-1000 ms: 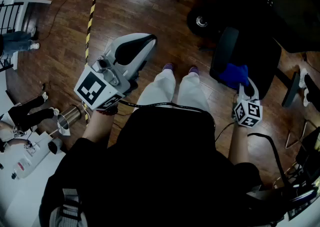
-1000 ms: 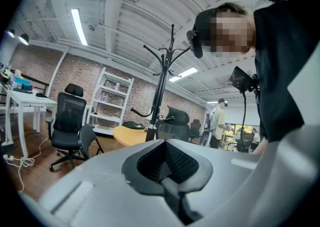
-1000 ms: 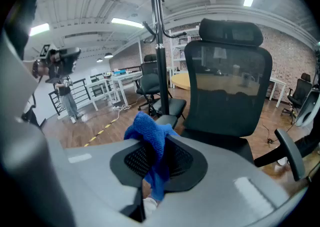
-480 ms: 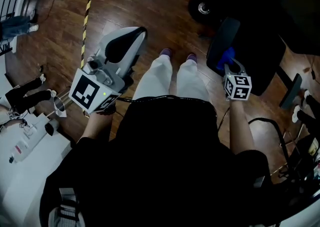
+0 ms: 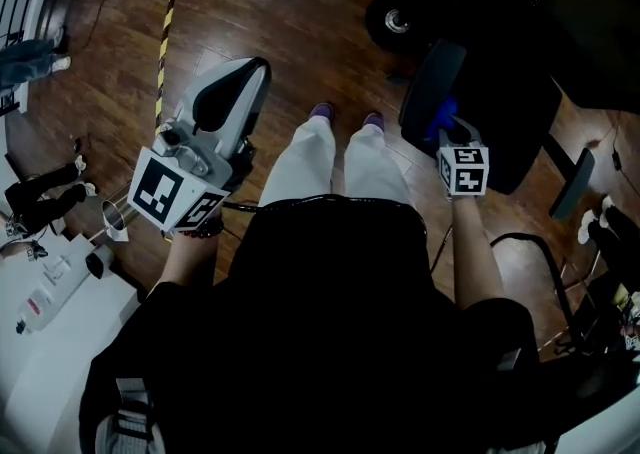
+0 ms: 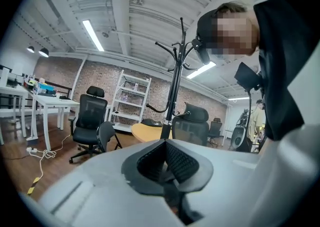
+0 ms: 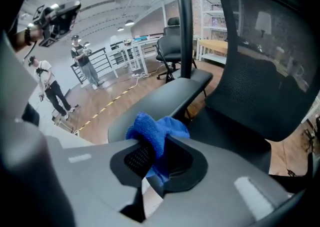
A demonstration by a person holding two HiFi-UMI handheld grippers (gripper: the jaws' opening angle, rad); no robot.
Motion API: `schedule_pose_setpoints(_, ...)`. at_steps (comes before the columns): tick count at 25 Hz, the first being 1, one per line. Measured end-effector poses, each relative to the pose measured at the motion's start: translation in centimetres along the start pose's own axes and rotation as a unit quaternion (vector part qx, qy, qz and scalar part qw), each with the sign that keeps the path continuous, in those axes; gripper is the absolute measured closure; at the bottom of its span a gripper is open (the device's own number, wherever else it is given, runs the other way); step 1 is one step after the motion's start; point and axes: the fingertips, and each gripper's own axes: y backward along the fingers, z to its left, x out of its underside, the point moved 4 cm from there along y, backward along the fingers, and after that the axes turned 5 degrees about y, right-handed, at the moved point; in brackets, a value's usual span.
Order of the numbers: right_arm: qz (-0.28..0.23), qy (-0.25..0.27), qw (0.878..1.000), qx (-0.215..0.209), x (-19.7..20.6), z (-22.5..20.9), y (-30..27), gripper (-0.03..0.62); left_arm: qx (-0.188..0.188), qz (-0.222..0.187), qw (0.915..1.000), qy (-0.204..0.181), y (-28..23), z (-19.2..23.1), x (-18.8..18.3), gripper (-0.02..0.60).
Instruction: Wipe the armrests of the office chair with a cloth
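The office chair's black armrest (image 5: 432, 90) (image 7: 172, 96) runs forward beside the person's right leg, with the seat (image 5: 520, 112) and mesh backrest (image 7: 270, 66) to its right. My right gripper (image 5: 452, 130) (image 7: 157, 157) is shut on a blue cloth (image 5: 443, 112) (image 7: 156, 130). The bunched cloth lies on the near part of the armrest. My left gripper (image 5: 222, 107) (image 6: 166, 163) hangs over the floor to the left, far from the chair, tilted up toward the room. Its jaws are shut with nothing between them.
A black coat-stand pole (image 7: 184, 18) rises just past the armrest. A chair base with a wheel (image 5: 388, 20) lies ahead. Yellow-black tape (image 5: 165, 32) crosses the wooden floor at left. A white table (image 5: 45, 312) with small items stands at lower left. More chairs (image 6: 90, 121) and desks stand beyond.
My right gripper has slid forward along the armrest with the blue cloth, which now shows less in the head view. The left gripper drifted slightly left and stayed shut.
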Motion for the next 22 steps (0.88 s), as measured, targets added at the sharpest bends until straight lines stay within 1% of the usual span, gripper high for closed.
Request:
schedule_pose_setpoints(2,0.004,-0.015,1.0,0.02,-0.4,-0.4,0.0,0.553,0.0,-0.01,0.9999,0.012,-0.2,0.2,-0.6,0.575)
schedule_pose_setpoints(5,-0.008,-0.036,0.998,0.044,-1.4,-1.4,-0.2,0.553,0.0,-0.023,0.9995,0.023,-0.3,0.4,-1.1,0.575)
schedule_pose_setpoints(7,-0.016,-0.047,0.997,0.054,-2.2,-2.5,-0.6,0.553,0.0,-0.021,0.9992,0.035,-0.4,0.2,-0.3,0.575)
schedule_pose_setpoints(10,-0.024,-0.044,0.996,0.067,-3.9,-4.4,-1.6,0.553,0.009,-0.009,0.9978,0.065,-0.5,-0.5,2.2,0.575)
schedule_pose_setpoints(14,-0.033,-0.021,0.996,0.08,-6.3,-7.2,-2.7,0.553,0.021,0.018,0.9964,0.08,-0.8,-1.3,6.1,0.575)
schedule_pose_setpoints(16,-0.034,0.0,0.996,0.083,-7.5,-8.6,-3.2,0.553,0.029,0.025,0.9963,0.077,-1.6,-1.9,6.5,0.575)
schedule_pose_setpoints(18,-0.032,0.025,0.996,0.083,-8.7,-9.9,-3.8,0.553,0.029,0.029,0.9961,0.078,-1.4,-2.1,7.9,0.575)
schedule_pose_setpoints(20,-0.026,0.05,0.995,0.08,-9.7,-10.8,-4.6,0.553,0.036,0.04,0.9966,0.063,-1.1,-2.0,9.5,0.575)
schedule_pose_setpoints(22,-0.017,0.074,0.994,0.081,-10.2,-11.5,-5.1,0.554,0.067,0.071,0.9944,0.042,-1.2,-1.7,12.7,0.575)
